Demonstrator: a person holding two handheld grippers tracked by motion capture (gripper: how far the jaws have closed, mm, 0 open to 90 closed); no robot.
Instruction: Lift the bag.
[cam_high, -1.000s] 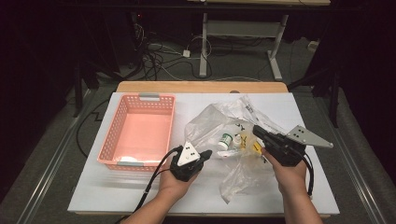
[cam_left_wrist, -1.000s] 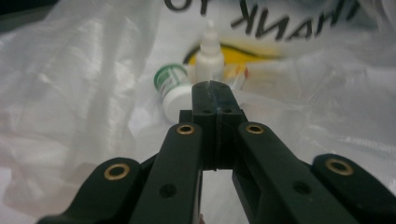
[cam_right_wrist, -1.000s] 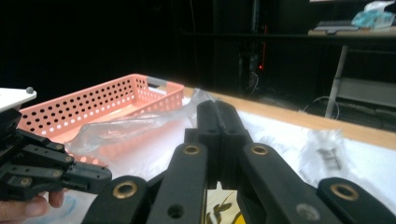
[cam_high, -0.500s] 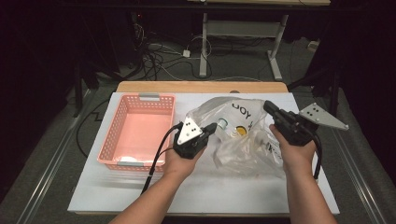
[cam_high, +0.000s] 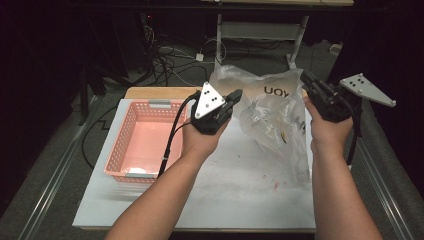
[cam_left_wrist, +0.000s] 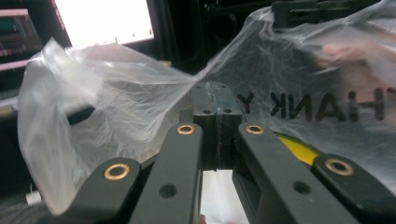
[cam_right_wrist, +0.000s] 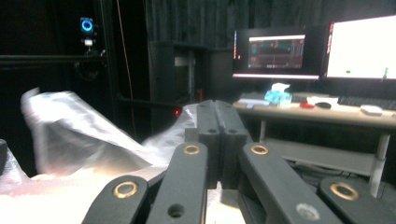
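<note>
A clear plastic bag (cam_high: 272, 107) with black lettering hangs above the white table (cam_high: 240, 195), stretched between both grippers. Small items, one partly yellow, lie inside it. My left gripper (cam_high: 235, 96) is shut on the bag's left top edge. In the left gripper view the jaws (cam_left_wrist: 215, 91) pinch the film, and the bag (cam_left_wrist: 116, 107) spreads to both sides. My right gripper (cam_high: 306, 79) is shut on the bag's right top edge. In the right gripper view its jaws (cam_right_wrist: 215, 109) are pressed together, with the bag (cam_right_wrist: 74, 130) billowing at the left.
A pink slotted basket (cam_high: 145, 137) stands on the left part of the table, and a pale item lies at its near edge. Cables and a desk frame lie on the floor beyond the table. Lit monitors (cam_right_wrist: 359, 46) stand on a desk at the right.
Both hands have risen and carried the bag up off the table. It lay crumpled on the surface before and now hangs spread between the two grippers.
</note>
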